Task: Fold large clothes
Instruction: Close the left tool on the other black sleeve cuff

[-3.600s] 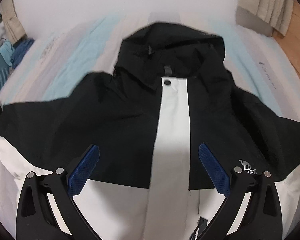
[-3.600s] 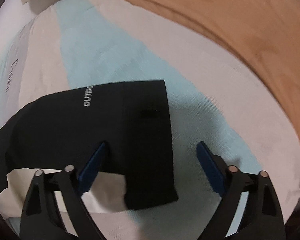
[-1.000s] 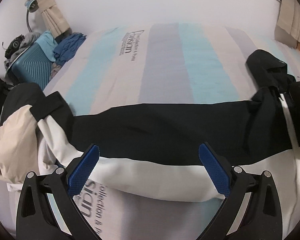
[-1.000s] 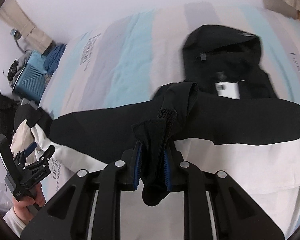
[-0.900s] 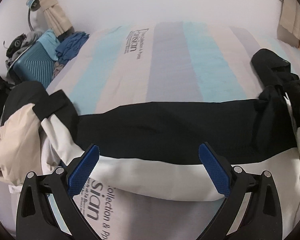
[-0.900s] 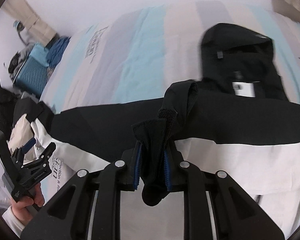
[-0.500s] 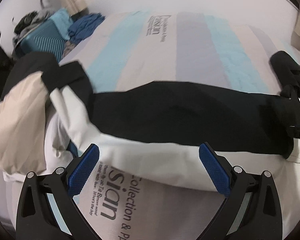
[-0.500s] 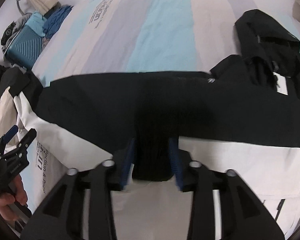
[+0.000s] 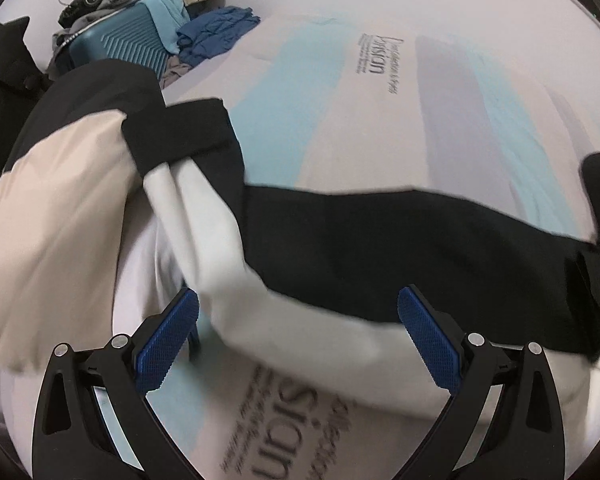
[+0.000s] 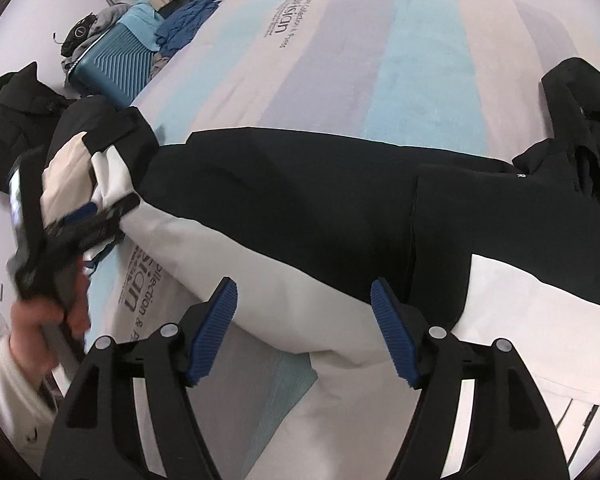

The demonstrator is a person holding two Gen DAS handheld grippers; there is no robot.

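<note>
A black and white jacket [image 9: 380, 248] lies stretched across the striped mattress [image 9: 340, 100]. Its left sleeve, with a black cuff [image 9: 180, 132], is bunched at the left beside a beige garment [image 9: 60, 220]. My left gripper [image 9: 298, 340] hangs open over the jacket's white lower edge, holding nothing. In the right wrist view the jacket [image 10: 300, 200] runs left to right, with a folded-over black sleeve [image 10: 436, 248] lying on it. My right gripper [image 10: 303, 330] is above the white hem with its jaws opening and nothing pressed between them. A hand [image 10: 40, 312] holds the left gripper [image 10: 80, 220] near the bunched sleeve.
A teal suitcase [image 10: 108, 64] piled with blue clothes [image 10: 184, 20] stands beyond the mattress's far left corner. A black garment [image 10: 12, 108] lies off the left edge. The jacket's hood [image 10: 580, 100] is at the right. Bare striped mattress [image 10: 380, 60] stretches behind the jacket.
My right gripper let go of the black sleeve cuff and its jaws spread; the sleeve now lies on the jacket. Both grippers moved left and lower, toward the bunched sleeve.
</note>
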